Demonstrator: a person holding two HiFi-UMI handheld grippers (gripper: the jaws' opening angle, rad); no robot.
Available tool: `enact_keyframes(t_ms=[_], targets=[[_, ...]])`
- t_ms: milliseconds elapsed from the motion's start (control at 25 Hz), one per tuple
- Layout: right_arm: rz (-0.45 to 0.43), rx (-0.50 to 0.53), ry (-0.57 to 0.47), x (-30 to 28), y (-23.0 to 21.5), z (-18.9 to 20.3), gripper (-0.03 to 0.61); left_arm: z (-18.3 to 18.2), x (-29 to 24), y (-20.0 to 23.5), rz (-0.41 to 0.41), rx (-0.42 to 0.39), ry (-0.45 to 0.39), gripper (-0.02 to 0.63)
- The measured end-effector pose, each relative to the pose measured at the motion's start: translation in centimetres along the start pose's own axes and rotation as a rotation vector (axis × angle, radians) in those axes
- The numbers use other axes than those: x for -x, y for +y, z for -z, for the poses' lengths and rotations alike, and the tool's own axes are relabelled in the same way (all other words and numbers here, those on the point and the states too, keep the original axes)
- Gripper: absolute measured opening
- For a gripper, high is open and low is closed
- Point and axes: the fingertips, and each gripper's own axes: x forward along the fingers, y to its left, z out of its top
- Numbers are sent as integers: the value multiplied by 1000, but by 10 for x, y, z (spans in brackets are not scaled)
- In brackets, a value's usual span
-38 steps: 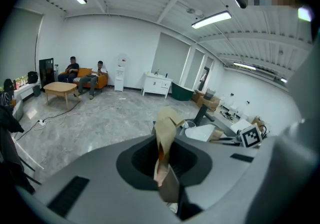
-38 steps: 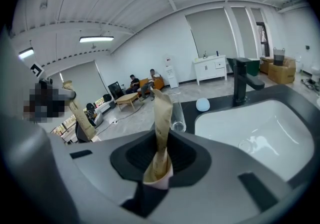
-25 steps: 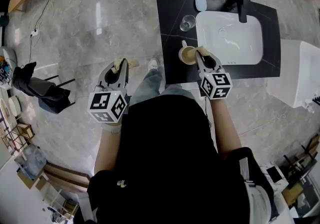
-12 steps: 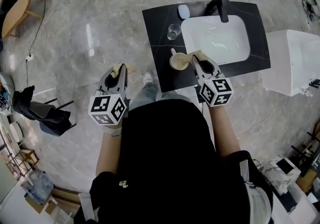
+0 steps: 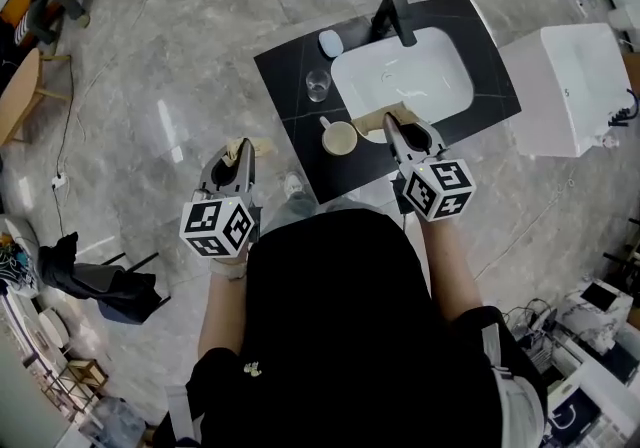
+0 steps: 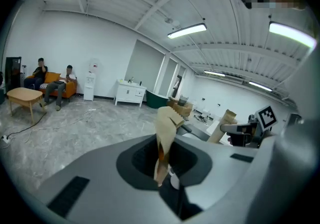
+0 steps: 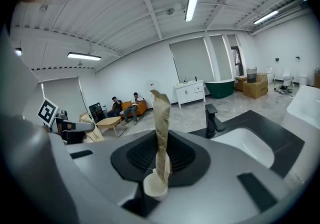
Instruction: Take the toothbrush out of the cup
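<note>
Black stone countertop (image 5: 285,76): a cream toothbrush (image 7: 155,186) sits pinched between the tan-taped fingers (image 7: 161,133) of the right gripper (image 7: 160,100), just beside the round beige mug (image 5: 339,139), which looks empty. Only the right gripper view shows its handle end. A clear drinking glass (image 5: 318,85) stands behind. The left gripper (image 6: 165,118) has its fingers pressed together.

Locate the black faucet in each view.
Head view: faucet top centre, at the far edge of the white basin.
Left gripper view: cannot be made out.
Right gripper view: faucet right of centre, left of the basin.
Shared landmark: the basin, beside the faucet in both.
</note>
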Motion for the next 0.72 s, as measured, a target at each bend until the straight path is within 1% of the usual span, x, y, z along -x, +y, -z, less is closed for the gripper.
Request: enact_keyframes(t_ms=[320, 600, 720], targets=[[132, -24, -57, 31, -22, -19, 67, -15, -35, -26, 140, -46, 5, 46], [253, -76, -98, 67, -39, -14, 67, -19, -60, -54, 259, -89, 37, 46], [296, -101, -106, 84, -46, -7, 67, -19, -66, -65, 295, -103, 48, 46]])
